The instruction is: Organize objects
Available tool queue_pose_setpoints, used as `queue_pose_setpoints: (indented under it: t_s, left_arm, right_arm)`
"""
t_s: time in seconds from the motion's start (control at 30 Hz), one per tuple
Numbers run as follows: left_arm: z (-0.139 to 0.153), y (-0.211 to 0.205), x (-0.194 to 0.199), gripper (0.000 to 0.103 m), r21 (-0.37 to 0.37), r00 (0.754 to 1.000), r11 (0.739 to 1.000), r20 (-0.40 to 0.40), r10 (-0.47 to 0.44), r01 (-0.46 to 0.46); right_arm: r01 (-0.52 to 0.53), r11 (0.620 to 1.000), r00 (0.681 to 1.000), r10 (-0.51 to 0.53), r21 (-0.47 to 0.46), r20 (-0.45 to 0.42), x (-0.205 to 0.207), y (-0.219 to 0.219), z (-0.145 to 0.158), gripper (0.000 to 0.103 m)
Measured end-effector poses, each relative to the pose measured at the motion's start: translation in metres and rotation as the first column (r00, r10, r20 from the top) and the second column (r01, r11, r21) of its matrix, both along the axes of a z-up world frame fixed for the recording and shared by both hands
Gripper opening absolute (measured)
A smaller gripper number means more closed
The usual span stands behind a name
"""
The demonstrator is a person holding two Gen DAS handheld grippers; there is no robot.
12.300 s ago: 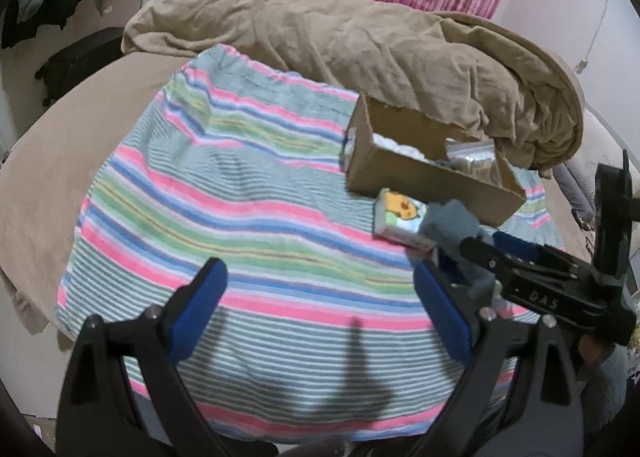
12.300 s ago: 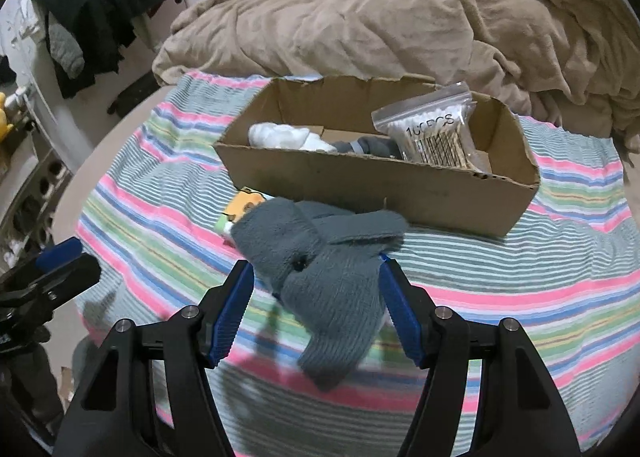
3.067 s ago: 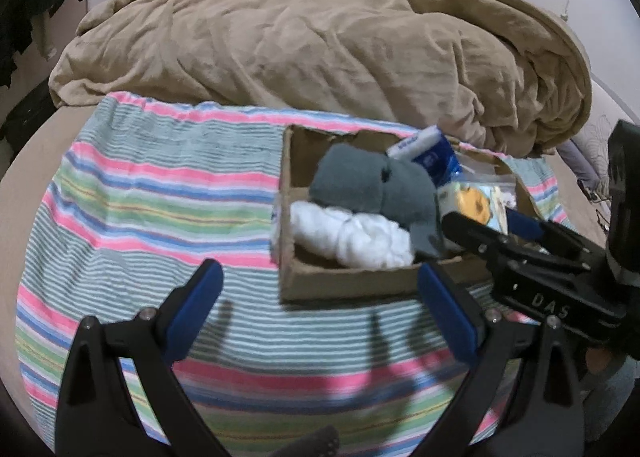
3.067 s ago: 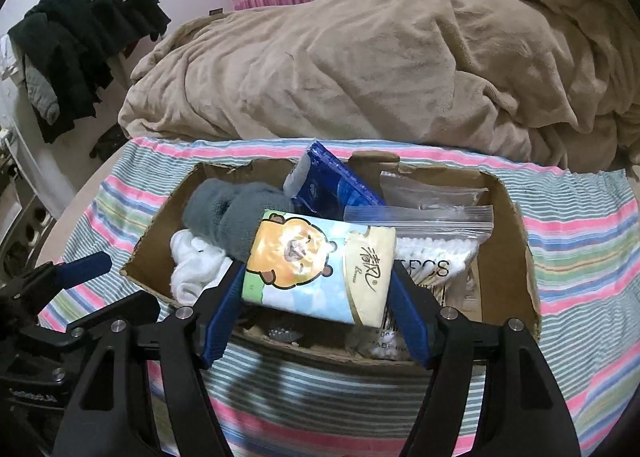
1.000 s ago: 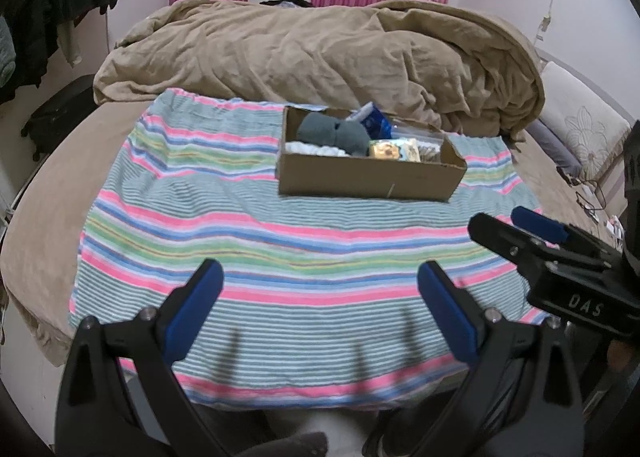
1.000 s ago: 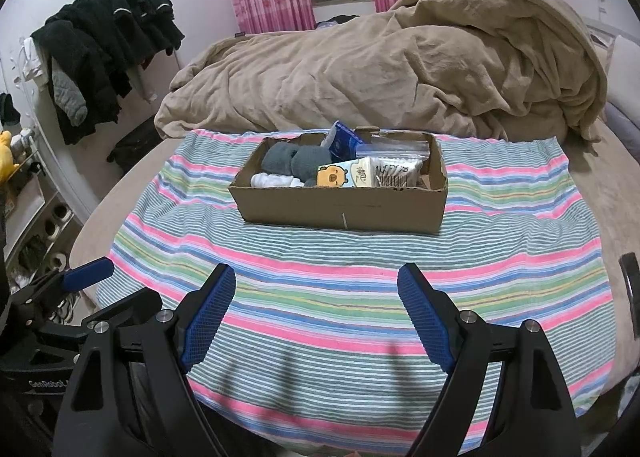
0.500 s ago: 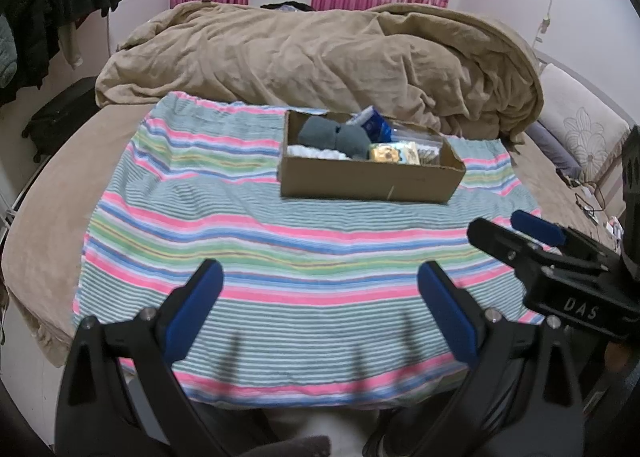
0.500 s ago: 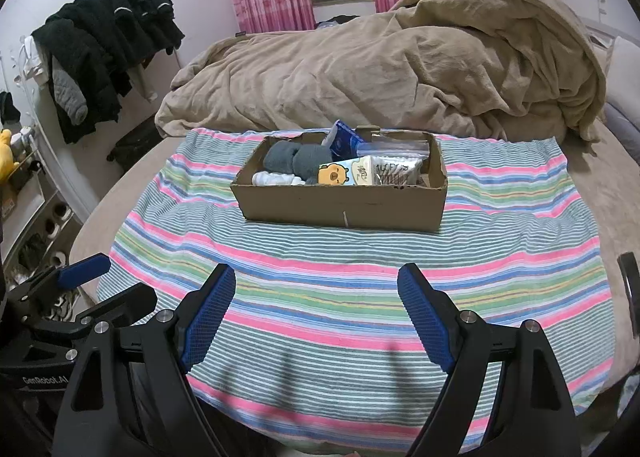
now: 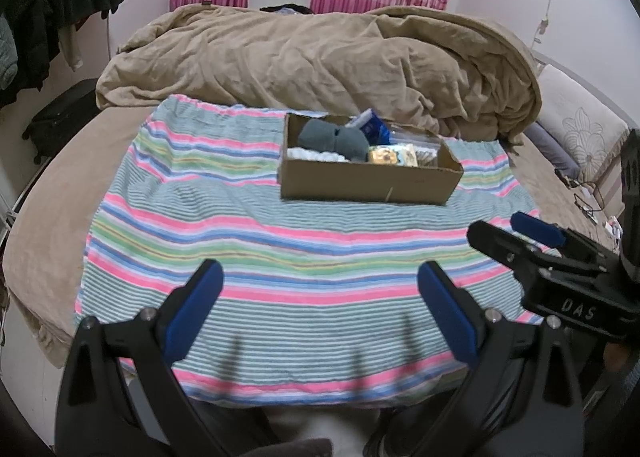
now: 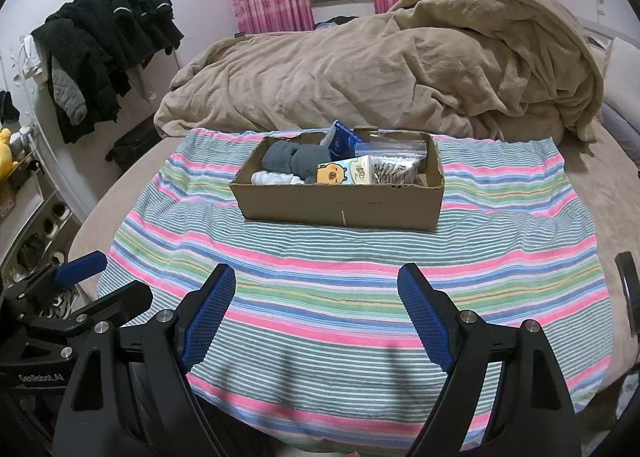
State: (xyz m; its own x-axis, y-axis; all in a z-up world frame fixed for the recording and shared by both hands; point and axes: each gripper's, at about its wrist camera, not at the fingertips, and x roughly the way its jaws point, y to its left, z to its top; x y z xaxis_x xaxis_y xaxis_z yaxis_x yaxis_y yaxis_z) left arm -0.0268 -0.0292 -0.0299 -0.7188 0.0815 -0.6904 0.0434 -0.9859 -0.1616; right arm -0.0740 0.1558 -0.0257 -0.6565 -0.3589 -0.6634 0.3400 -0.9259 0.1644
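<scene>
A cardboard box (image 9: 368, 185) (image 10: 340, 205) stands on the striped towel (image 9: 280, 249) (image 10: 360, 265) on the bed. In it lie grey socks (image 10: 296, 157), a white cloth (image 10: 272, 178), a blue packet (image 10: 339, 141), a tissue pack with a cartoon bear (image 10: 344, 172) and a clear bag of cotton swabs (image 10: 394, 161). My left gripper (image 9: 320, 313) is open and empty, well back from the box near the towel's front edge. My right gripper (image 10: 316, 313) is open and empty too, beside it; it also shows in the left wrist view (image 9: 516, 233).
A rumpled tan blanket (image 9: 340, 57) (image 10: 400, 69) is piled behind the box. Dark clothes (image 10: 108, 41) hang at the left wall. A dark suitcase (image 9: 60, 117) stands by the bed's left side. A pillow (image 9: 580, 133) lies at the right.
Over the last second both grippers stay open and drawn back from the box, with only a slight shift. Earlier the right gripper carried the socks and the tissue pack, which now lie in the box.
</scene>
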Motion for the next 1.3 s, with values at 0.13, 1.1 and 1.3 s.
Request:
queue_pose_setpoints:
  t_s: [0.13,1.1,1.3]
  left_arm:
    - [0.000,0.000,0.000,0.099,0.000,1.000,1.000,0.000,0.001,-0.001]
    - [-0.002,-0.007,-0.006,0.099,-0.001,1.000,1.000,0.003,-0.001,0.001]
    - [-0.006,-0.004,-0.018,0.099,-0.005,1.000,1.000,0.009,-0.007,0.007]
  right_arm:
    - [0.000,1.000,1.000,0.000,-0.001,0.001,0.000,0.000,0.000,0.086]
    - [0.002,1.000,1.000,-0.002,0.001,0.002,-0.002,0.001,0.000,0.086]
    - [0.002,1.000,1.000,-0.002,0.001,0.009,-0.009,0.009,-0.004,0.086]
